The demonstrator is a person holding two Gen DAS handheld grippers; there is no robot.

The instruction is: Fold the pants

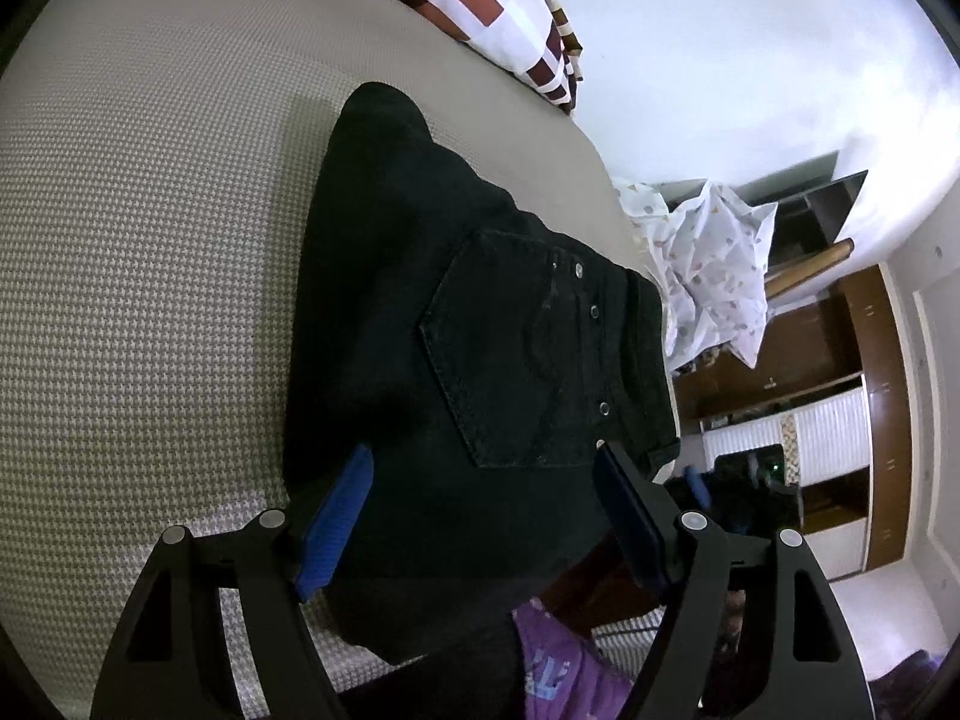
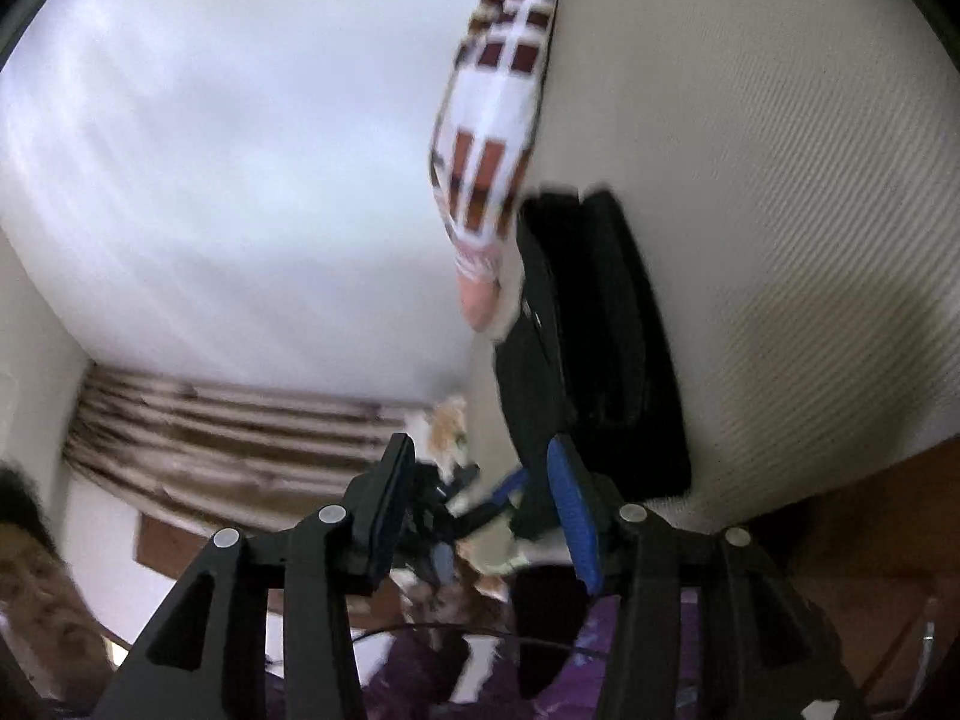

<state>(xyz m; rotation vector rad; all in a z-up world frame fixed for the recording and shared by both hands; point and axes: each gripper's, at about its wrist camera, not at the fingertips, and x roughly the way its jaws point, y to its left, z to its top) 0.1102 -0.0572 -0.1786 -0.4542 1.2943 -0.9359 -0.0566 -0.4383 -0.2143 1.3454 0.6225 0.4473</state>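
The black pants [image 1: 480,330] are lying folded on the houndstooth bed cover [image 1: 150,240], right in front of the left gripper [image 1: 486,516]. Its jaws are standing spread over the cloth and are not pinching it; the back pocket [image 1: 510,354] is showing just ahead between them. The right gripper [image 2: 480,510] is hanging partly open with nothing between its blue pads [image 2: 573,516]; the pants are lying ahead and to its right, and the checked pillow [image 2: 498,120] is sitting beyond them.

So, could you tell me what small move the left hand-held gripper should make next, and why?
Probably ease the left hand-held gripper down and close it on the black pants. They lie folded on the bed cover with the near edge between its open blue pads, nothing gripped yet.
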